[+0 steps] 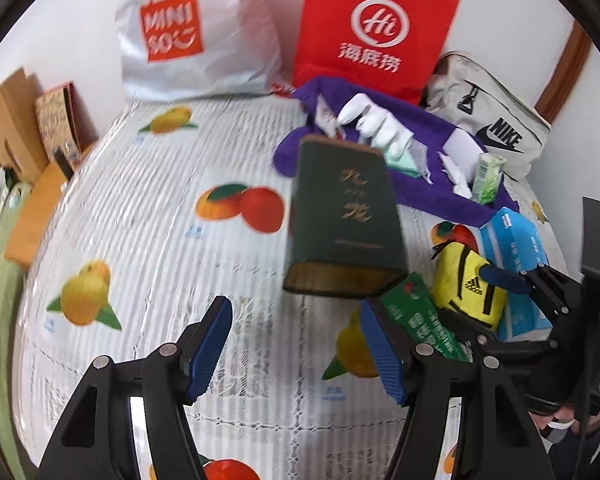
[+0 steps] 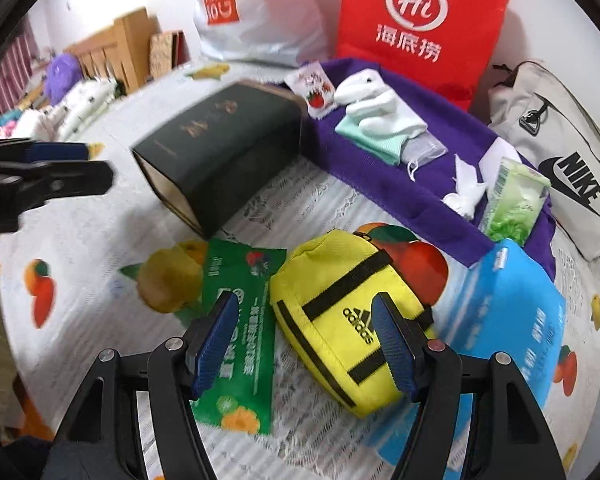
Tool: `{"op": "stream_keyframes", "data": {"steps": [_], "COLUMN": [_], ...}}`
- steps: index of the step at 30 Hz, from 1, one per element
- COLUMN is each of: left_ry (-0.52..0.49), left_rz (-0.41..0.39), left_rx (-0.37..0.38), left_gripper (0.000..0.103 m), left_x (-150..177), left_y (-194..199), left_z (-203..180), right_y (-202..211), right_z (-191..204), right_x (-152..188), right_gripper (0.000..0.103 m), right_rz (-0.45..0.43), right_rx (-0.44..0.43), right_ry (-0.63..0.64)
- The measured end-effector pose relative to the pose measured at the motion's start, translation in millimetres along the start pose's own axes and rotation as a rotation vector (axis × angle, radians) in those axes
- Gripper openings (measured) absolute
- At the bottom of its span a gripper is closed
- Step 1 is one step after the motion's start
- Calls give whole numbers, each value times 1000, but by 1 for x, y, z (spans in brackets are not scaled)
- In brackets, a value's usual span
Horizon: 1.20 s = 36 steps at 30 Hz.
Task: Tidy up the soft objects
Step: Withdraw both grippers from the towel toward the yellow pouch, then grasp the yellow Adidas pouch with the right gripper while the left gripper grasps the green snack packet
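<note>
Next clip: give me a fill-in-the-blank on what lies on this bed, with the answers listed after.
1. The yellow pouch carries the brand name ____.
2. The white plush toy lies on a cloth coloured ____.
3. The dark green box lies on its ____.
4. Nothing sits between the pads of the right hand-held gripper; it is ____.

Missing words: adidas; purple; side; open

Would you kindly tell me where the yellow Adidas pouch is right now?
In the right wrist view the yellow Adidas pouch lies low and central on the fruit-print cloth, between the green packet and the blue pack.
</note>
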State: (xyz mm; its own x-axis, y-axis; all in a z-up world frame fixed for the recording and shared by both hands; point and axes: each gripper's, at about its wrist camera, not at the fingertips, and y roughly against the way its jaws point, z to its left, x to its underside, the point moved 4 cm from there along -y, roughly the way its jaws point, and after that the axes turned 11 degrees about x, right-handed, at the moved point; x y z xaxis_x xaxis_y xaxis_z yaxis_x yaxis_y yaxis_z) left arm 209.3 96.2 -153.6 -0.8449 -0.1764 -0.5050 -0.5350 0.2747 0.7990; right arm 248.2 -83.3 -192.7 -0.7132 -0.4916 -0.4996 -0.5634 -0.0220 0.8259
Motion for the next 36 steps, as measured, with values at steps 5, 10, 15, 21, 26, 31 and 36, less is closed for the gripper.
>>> {"op": "stream_keyframes", "data": {"steps": [5, 10, 15, 21, 26, 31, 36], "left_ry": [21, 37, 45, 13, 9, -23, -49], "left_rz": [13, 26, 33, 41, 51, 56, 74], "left_rx": [20, 38, 50, 66, 82, 91, 126], "left_gripper": [64, 64, 64, 64, 64, 64, 64], "left_x": [7, 11, 14, 20, 28, 34, 44], "left_y": [-6, -11, -15, -14, -15, -16, -29], "left_z": [12, 19, 21, 8, -2, -21, -45], "right_y": [-23, -30, -27, -9, 12, 38, 64], "right_z": [3, -1, -15, -20, -27, -42, -48], "right_x": [-4, -10, -13, -18, -13, -7, 4], "right_gripper": [72, 74, 36, 17, 10, 8, 8], "right_rz": [36, 41, 57, 14, -25, -70, -119], "right_rx": [76, 73, 22, -21, -36, -53, -75], "right_ry": [22, 1, -55, -87, -128, -191, -246]}}
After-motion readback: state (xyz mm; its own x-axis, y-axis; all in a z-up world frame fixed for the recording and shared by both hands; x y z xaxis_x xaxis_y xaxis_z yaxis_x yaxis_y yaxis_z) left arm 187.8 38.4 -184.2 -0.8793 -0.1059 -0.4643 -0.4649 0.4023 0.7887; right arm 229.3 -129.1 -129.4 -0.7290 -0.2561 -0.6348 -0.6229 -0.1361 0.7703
